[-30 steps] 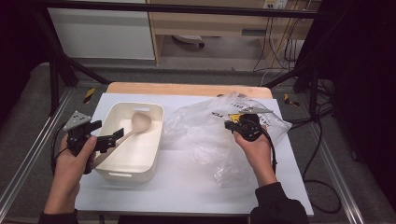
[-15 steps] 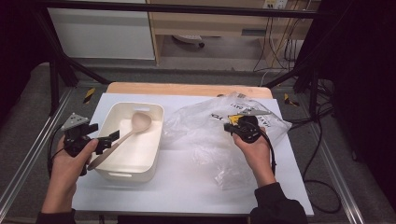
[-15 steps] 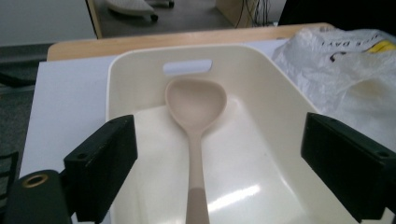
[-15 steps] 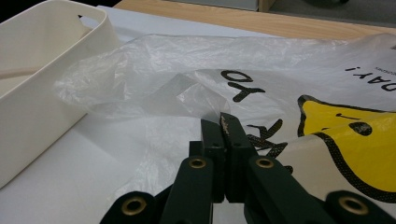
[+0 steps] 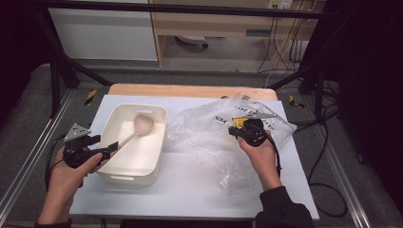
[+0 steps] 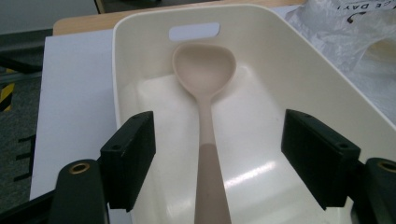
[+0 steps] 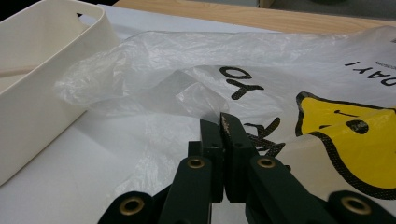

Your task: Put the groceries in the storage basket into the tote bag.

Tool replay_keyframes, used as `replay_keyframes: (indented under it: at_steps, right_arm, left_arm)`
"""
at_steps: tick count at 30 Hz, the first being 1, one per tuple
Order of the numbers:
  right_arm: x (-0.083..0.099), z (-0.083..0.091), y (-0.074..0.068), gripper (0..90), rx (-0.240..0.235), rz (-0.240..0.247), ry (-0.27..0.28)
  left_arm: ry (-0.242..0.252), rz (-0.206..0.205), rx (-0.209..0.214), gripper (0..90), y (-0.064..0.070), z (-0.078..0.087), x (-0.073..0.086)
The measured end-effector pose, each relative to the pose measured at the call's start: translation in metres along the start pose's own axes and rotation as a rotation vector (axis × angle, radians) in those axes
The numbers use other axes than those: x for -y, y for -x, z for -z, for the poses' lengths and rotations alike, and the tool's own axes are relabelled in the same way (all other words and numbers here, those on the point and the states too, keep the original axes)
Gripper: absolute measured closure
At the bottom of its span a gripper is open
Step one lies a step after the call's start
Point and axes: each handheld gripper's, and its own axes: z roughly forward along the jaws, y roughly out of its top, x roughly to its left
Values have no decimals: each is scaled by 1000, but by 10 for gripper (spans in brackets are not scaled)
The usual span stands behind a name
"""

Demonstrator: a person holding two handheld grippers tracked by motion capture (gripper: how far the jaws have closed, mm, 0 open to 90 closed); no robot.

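Left gripper point(image 6: 217, 154) spread wide around spoon point(image 6: 205, 116) handle (untouched) in cream bin point(image 5: 154, 142), right gripper point(image 7: 222, 122) pinching plastic bag point(image 7: 187, 79) mid-frame.

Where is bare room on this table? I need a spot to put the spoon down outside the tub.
Free: the white sheet along the near edge, between the tub and the plastic bag. Another narrow strip lies behind the tub. Crowded: the right half, under the bag and right gripper.
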Motion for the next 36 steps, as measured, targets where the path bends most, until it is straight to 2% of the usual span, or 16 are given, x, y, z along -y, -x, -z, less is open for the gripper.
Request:
replay_keyframes:
  at_steps: [7,13,16,25,36]
  right_arm:
    - [0,2,2,899,9,-5,3]
    - [0,1,2,900,13,-3,-3]
    - [1,1,3,900,11,-1,-2]
    - [1,0,2,899,9,3,-6]
    - [2,-2,1,897,5,7,-19]
  left_arm:
    - [-18,20,4,327,1,-1,12]
    - [-39,-6,3,359,8,-7,13]
    - [-58,-4,3,392,6,-10,16]
    - [-59,15,-3,477,0,-12,20]
    - [-74,17,-7,496,-3,-14,22]
